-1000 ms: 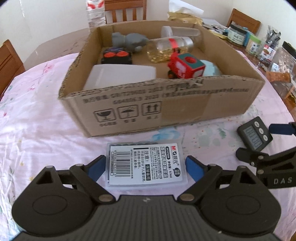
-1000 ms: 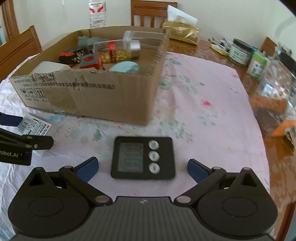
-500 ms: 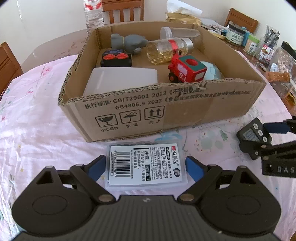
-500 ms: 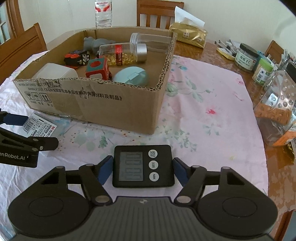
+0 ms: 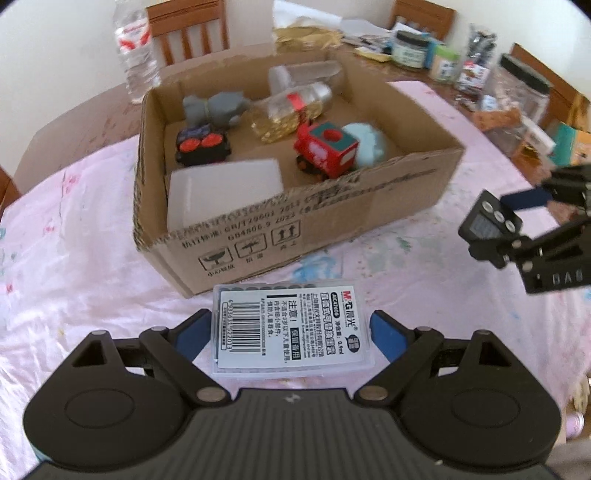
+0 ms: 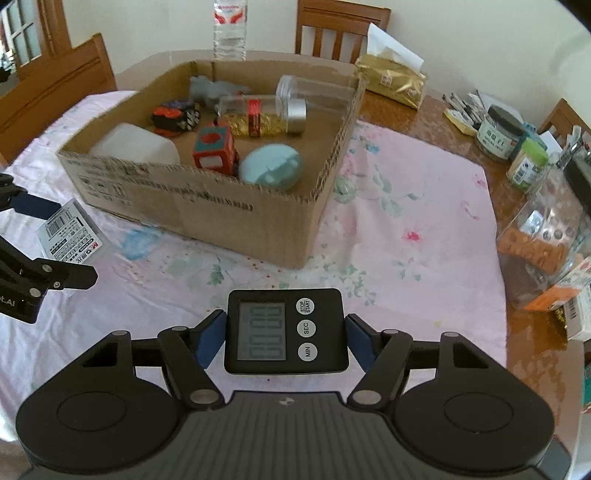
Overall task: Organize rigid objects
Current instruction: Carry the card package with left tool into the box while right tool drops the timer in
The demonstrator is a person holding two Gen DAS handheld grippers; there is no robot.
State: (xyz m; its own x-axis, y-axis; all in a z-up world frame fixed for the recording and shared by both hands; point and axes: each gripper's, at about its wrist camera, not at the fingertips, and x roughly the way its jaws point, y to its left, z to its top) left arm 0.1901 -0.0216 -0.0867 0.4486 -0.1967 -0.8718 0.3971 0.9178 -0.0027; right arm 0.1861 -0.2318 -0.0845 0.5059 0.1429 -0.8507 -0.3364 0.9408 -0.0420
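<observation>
My left gripper (image 5: pixel 291 328) is shut on a clear refill case with a white barcode label (image 5: pixel 290 330), held above the pink tablecloth in front of the cardboard box (image 5: pixel 295 229). My right gripper (image 6: pixel 286 332) is shut on a black digital timer (image 6: pixel 286 330), lifted off the cloth to the right of the box (image 6: pixel 221 210). The box holds a white tub (image 5: pixel 221 188), a red toy train (image 5: pixel 327 151), a black toy (image 5: pixel 201 146), a grey figure (image 5: pixel 214 107), a capsule bottle (image 5: pixel 291 107), a clear jar (image 5: pixel 303 72) and a pale blue case (image 6: pixel 271 166).
A water bottle (image 5: pixel 136 48) and wooden chairs (image 6: pixel 341 29) stand behind the box. Jars (image 6: pixel 500 133), a gold tissue pack (image 6: pixel 393 79) and snack bags (image 6: pixel 543 240) crowd the table's right side.
Both grippers closed on their objects and lifted them: the refill case and the timer have risen off the cloth, and both views now look down into the box from higher up.
</observation>
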